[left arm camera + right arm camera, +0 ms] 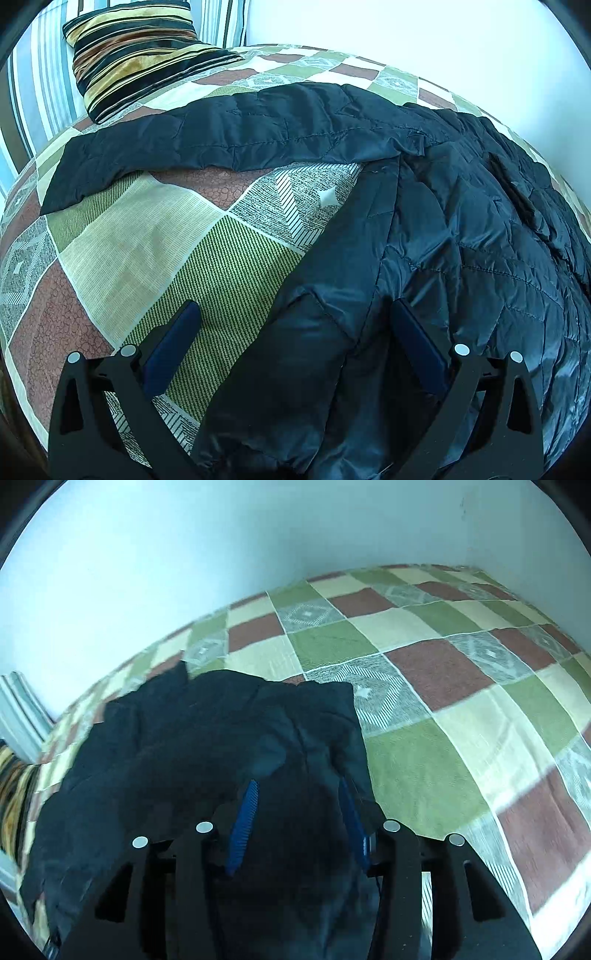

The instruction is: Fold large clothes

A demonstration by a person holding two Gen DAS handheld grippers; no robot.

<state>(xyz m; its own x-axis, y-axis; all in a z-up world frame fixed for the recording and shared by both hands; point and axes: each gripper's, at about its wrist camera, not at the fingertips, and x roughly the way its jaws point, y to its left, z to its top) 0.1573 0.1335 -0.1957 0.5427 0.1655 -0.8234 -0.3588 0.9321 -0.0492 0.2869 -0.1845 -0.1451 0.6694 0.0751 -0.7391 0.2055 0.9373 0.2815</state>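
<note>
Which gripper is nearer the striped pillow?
Left. The left gripper faces the striped pillow across the bedspread; the right gripper, over the black quilted jacket, sees it only at its far left edge.

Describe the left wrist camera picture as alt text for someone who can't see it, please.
A black quilted jacket lies spread on a bed with a patchwork bedspread, one sleeve stretched out to the left. The open left gripper hovers over the jacket's near edge, and a striped pillow rests at the far left corner.
</note>
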